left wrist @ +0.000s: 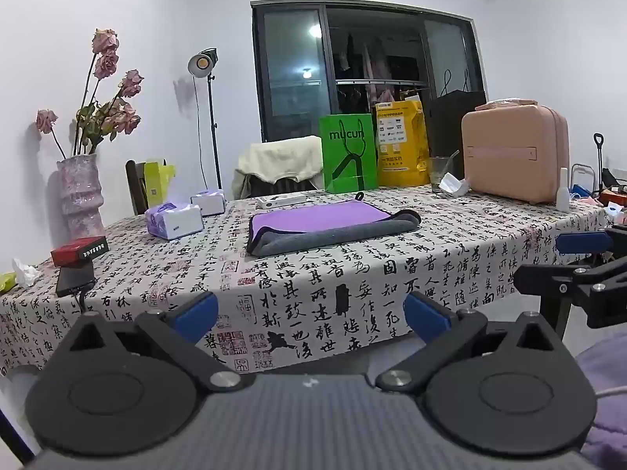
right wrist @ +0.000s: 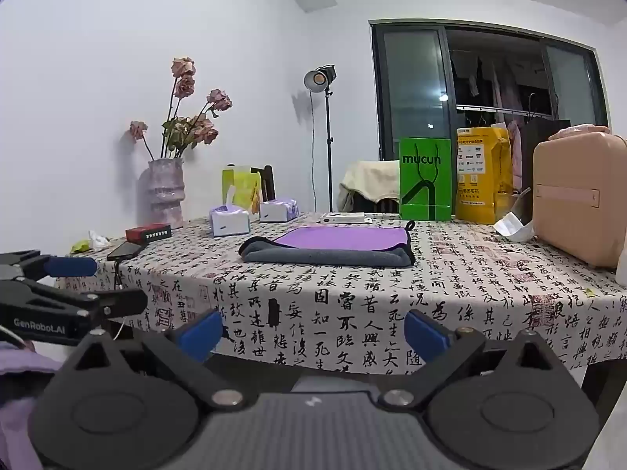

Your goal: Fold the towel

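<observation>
Towel (left wrist: 325,227): purple face up, grey underside showing along the near edge, which is turned back over itself in a thick roll. It lies mid-frame in both views, on the calligraphy-print tablecloth (left wrist: 392,274), with a small black hanging loop at its far right corner. Looks at least partly folded; how many layers, I cannot tell.

Left gripper (left wrist: 309,313): blue pads wide apart, nothing between them, held low at the bottom of its frame, short of the table's near edge and well apart from the towel. Right gripper (right wrist: 313,333): likewise spread wide, empty, same standoff. Each shows at the side edge of the other's view, so they sit side by side.

Judgement: either start of a fold or a pause between folds; no cloth is held. Next move would call for both grippers to go forward over the near edge and pinch the towel's two near corners.

Surroundings: tissue packs (left wrist: 174,221) left of the towel, green mucun bag (left wrist: 347,152) behind it, pink case (left wrist: 515,156) at right, vase of dried roses (left wrist: 78,196) far left.
</observation>
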Motion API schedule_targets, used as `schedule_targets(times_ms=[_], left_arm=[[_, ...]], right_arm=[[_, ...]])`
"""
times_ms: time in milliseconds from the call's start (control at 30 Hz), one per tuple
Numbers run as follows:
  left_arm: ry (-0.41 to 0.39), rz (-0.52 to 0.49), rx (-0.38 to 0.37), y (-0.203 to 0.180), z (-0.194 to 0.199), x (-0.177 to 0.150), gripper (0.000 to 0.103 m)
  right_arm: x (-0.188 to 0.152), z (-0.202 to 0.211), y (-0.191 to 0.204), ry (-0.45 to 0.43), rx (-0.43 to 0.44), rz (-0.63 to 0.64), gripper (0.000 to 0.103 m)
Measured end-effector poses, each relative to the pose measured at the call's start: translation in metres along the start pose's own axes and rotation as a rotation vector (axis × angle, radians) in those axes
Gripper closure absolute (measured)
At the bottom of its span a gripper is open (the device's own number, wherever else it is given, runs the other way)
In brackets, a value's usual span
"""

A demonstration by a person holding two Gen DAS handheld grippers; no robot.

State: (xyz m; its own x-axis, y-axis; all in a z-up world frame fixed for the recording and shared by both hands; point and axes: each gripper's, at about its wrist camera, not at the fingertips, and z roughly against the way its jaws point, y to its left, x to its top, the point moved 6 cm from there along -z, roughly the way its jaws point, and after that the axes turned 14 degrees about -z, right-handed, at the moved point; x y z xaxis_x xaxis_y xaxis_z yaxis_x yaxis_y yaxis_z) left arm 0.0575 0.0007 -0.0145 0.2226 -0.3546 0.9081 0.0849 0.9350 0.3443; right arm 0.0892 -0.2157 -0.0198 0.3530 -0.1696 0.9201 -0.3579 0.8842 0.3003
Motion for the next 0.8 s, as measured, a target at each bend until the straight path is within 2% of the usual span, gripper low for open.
schedule_targets(times_ms=[100, 800], left_arm=[[0.009, -0.006, 0.000, -0.0007, 0.0001, -0.0006, 0.000], [0.024, -0.001, -0.017, -0.0002, -0.0038, -0.0007, 0.000]], right_arm=[[0.0001, 0.0007, 0.0002, -0.007, 0.004, 0.000, 0.000], [-0.0028, -0.0038, -0.0002, 0.018, -0.004, -0.003, 0.000]])
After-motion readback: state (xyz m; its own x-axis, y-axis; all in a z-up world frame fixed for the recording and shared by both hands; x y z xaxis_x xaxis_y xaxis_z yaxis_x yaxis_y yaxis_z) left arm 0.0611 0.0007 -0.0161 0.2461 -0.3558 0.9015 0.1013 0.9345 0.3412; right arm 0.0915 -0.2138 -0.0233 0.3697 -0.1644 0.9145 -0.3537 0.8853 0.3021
